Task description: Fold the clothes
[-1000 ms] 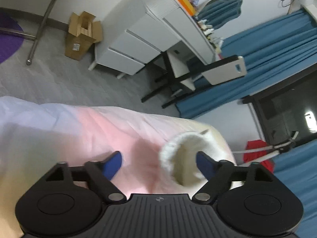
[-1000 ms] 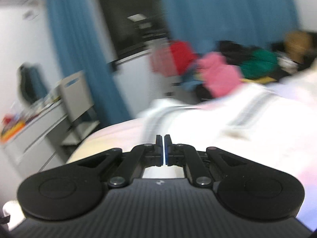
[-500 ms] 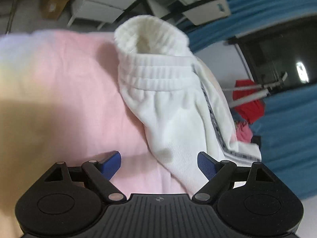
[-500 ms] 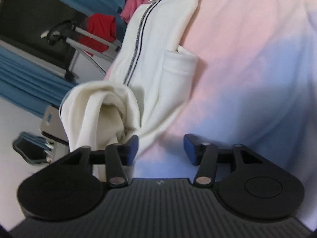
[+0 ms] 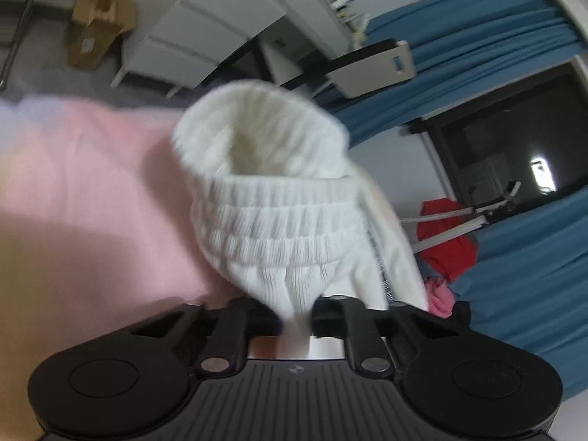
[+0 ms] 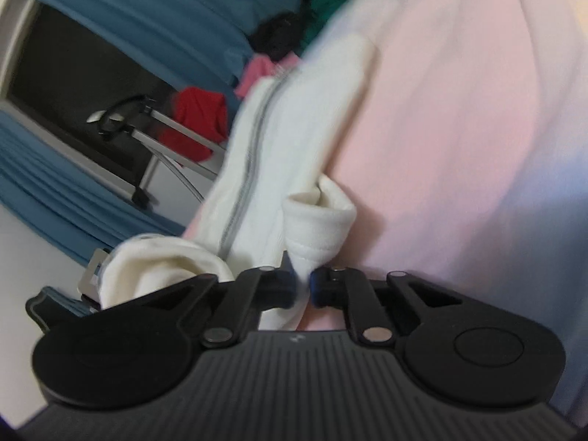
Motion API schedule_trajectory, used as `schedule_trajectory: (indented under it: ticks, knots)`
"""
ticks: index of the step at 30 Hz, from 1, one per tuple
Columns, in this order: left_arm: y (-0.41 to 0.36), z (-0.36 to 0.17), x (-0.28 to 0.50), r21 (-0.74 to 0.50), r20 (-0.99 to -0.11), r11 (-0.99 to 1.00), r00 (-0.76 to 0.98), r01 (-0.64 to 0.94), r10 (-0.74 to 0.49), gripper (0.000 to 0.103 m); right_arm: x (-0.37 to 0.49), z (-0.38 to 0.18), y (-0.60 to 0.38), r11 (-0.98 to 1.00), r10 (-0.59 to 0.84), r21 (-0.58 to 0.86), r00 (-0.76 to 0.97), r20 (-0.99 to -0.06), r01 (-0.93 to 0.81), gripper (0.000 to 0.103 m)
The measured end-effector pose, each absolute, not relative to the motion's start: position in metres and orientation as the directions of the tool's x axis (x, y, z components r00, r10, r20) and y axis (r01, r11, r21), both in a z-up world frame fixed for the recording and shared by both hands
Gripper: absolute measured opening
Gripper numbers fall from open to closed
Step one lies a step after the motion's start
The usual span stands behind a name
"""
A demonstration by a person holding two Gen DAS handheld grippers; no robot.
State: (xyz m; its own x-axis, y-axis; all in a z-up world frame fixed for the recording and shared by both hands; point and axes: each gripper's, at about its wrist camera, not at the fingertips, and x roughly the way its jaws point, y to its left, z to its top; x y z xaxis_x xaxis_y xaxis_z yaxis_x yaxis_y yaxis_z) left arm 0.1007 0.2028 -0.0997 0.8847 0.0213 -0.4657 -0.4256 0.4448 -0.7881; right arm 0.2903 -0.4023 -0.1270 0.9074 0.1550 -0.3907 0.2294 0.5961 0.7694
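A white garment point(image 5: 272, 220) with a ribbed elastic band and a dark side stripe lies on a pink pastel bedsheet point(image 5: 92, 183). In the left wrist view my left gripper point(image 5: 296, 318) has its jaws closing tight on the ribbed band, which bulges up in front of the camera. In the right wrist view the same white garment point(image 6: 294, 128) stretches away along the bedsheet point(image 6: 459, 110). My right gripper point(image 6: 303, 286) has its jaws closing on the garment's folded cuff point(image 6: 316, 220), with fabric pinched between the pads.
Beyond the bed's edge stand a white drawer unit point(image 5: 191, 36) and a cardboard box point(image 5: 97, 25) on the grey floor. Blue curtains point(image 5: 459, 55) frame a dark window. A red cloth point(image 5: 446, 242) hangs on a metal rack, and several coloured clothes point(image 6: 279, 36) are piled at the bed's far end.
Both grippers went from open to shut on the white garment. The left closed in on the ribbed band; the right dropped onto the bed, rolled, and pinched the cuff.
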Motion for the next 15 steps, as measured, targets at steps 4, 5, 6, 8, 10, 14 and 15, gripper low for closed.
schedule_trajectory:
  ticks: [4,5,6,8,10,14,15]
  knots:
    - [0.202,-0.079,0.085,-0.801,-0.405,0.462,0.913,-0.38,0.048,0.005,0.266,-0.089,-0.401,0.639,0.069,0.739,0.941,-0.332,0.214,0.006]
    - [0.204,-0.074,0.079,-0.808,-0.391,0.456,0.919,-0.372,0.055,0.005,0.257,-0.083,-0.406,0.622,0.042,0.75,0.947,-0.317,0.224,0.006]
    - [0.207,-0.071,0.073,-0.817,-0.378,0.444,0.923,-0.368,0.07,0.005,0.247,-0.078,-0.411,0.603,0.006,0.761,0.953,-0.302,0.237,0.006]
    - [0.215,-0.063,0.064,-0.833,-0.352,0.423,0.931,-0.357,0.092,0.005,0.226,-0.07,-0.421,0.566,-0.077,0.778,0.957,-0.278,0.272,0.006]
    - [0.225,-0.052,0.058,-0.849,-0.322,0.411,0.942,-0.333,0.098,0.005,0.2,-0.067,-0.436,0.522,-0.149,0.794,0.949,-0.277,0.313,0.006]
    - [0.245,-0.033,0.046,-0.867,-0.248,0.413,0.96,-0.28,0.13,0.005,0.178,-0.041,-0.475,0.546,-0.263,0.755,0.93,-0.257,0.363,0.006]
    - [0.248,-0.032,0.044,-0.874,-0.235,0.403,0.962,-0.271,0.138,0.005,0.175,-0.033,-0.486,0.568,-0.296,0.732,0.923,-0.245,0.376,0.006]
